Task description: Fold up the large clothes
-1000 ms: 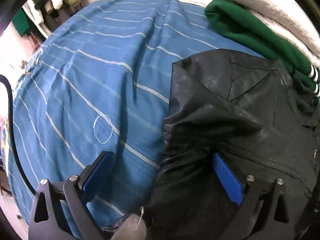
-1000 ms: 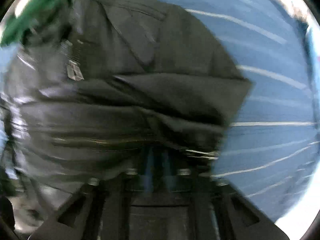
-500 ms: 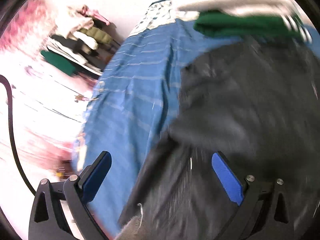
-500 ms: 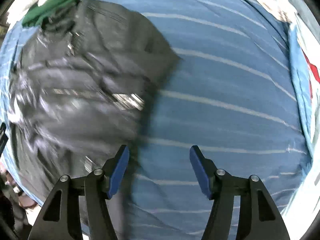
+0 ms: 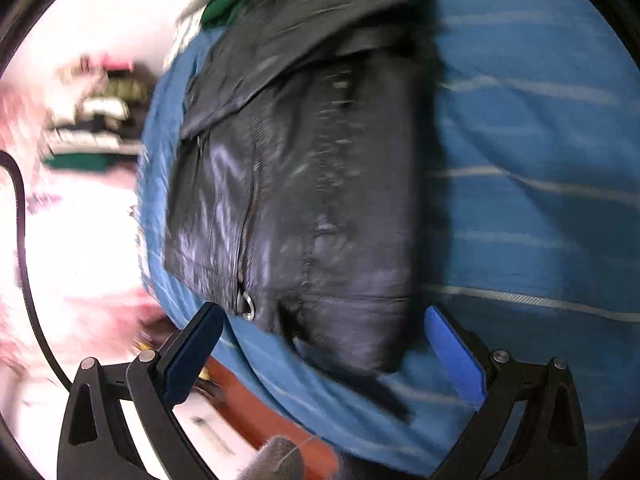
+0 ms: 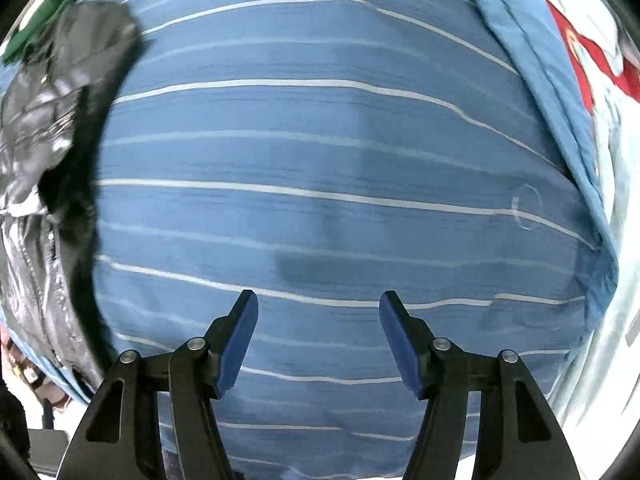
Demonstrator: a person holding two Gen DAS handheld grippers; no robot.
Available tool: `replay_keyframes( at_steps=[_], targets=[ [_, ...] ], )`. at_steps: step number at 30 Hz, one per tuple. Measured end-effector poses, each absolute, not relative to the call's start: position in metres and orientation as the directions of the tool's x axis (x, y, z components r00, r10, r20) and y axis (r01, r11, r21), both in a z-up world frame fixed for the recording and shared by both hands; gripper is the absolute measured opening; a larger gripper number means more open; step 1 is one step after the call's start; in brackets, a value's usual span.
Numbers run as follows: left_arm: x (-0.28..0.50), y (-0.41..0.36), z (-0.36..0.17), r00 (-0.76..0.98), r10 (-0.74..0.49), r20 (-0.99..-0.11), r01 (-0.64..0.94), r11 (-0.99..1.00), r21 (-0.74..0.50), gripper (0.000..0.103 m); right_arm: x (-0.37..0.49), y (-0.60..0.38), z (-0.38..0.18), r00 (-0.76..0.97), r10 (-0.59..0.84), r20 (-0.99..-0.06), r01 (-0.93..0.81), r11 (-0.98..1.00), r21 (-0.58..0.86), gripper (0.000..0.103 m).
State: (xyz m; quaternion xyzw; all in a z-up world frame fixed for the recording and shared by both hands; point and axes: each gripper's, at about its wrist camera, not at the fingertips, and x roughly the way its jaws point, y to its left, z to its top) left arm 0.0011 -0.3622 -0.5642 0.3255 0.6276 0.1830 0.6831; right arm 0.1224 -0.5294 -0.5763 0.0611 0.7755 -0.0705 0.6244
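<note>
Left wrist: black jacket (image 5: pixel 304 184) folded, no label legible; both tools apart, empty.

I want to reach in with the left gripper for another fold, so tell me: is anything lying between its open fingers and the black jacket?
Nothing visible does. The left gripper is open, and the black jacket lies right ahead on the blue striped bedspread, with its lower edge between the fingertips. The green garment lies beyond the jacket's far end.
</note>
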Motion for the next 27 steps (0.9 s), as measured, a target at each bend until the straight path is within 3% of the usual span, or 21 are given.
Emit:
replay_keyframes(
  at_steps=[4,6,8,9,10,12,14,16,21,22,23,24,27],
  targets=[
    [0.020,-0.356,-0.599,0.138,0.716,-0.684,0.153,0.667,0.729,0.103,0.122,-0.566,-0.574,-0.209,0.003,-0.978,0.223,0.974,-0.045,0.065],
    [0.031,-0.346,-0.596,0.131,0.710,-0.692,0.091,0.687,0.721,0.103,0.133,-0.577,-0.579,-0.204,0.020,-0.979,0.244,0.969,-0.031,0.065],
    [0.042,-0.332,-0.585,0.164,0.728,-0.665,0.031,0.670,0.741,0.097,0.140,-0.582,-0.579,-0.184,0.048,-0.982,0.237,0.972,0.003,0.065],
    [0.044,-0.327,-0.579,0.172,0.718,-0.675,0.007,0.684,0.729,0.085,0.147,-0.578,-0.579,-0.172,0.070,-0.983,0.226,0.974,0.029,0.065],
    [0.050,-0.314,-0.572,0.168,0.695,-0.699,-0.031,0.713,0.701,0.047,0.160,-0.572,-0.580,-0.149,0.108,-0.983,0.210,0.975,0.075,0.066],
    [0.060,-0.293,-0.557,0.157,0.604,-0.782,-0.096,0.797,0.596,0.009,0.176,-0.563,-0.587,-0.093,0.252,-0.963,0.194,0.953,0.231,0.075],
    [0.067,-0.278,-0.542,0.168,0.574,-0.801,-0.142,0.818,0.557,0.008,0.192,-0.548,-0.594,-0.021,0.456,-0.889,0.197,0.874,0.444,0.082],
    [0.072,-0.259,-0.529,0.185,0.538,-0.822,-0.170,0.842,0.513,0.008,0.210,-0.530,-0.602,0.047,0.653,-0.756,0.196,0.736,0.648,0.085],
    [0.073,-0.246,-0.511,0.229,0.488,-0.842,-0.149,0.873,0.465,0.007,0.243,-0.478,-0.653,0.071,0.824,-0.561,0.329,0.512,0.793,0.084],
    [0.069,-0.250,-0.509,0.235,0.476,-0.848,-0.143,0.880,0.454,0.007,0.239,-0.465,-0.657,0.095,0.833,-0.545,0.351,0.485,0.801,0.069],
    [0.068,-0.246,-0.507,0.242,0.463,-0.852,-0.130,0.886,0.445,0.007,0.244,-0.462,-0.658,0.121,0.847,-0.518,0.367,0.447,0.816,0.030],
    [0.066,-0.251,-0.503,0.250,0.444,-0.860,-0.119,0.896,0.428,0.007,0.246,-0.456,-0.659,0.137,0.853,-0.503,0.396,0.418,0.817,0.031],
    [0.064,-0.252,-0.488,0.259,0.377,-0.889,-0.102,0.926,0.363,0.006,0.243,-0.442,-0.637,0.163,0.803,-0.573,0.422,0.469,0.776,0.028]
  ],
)
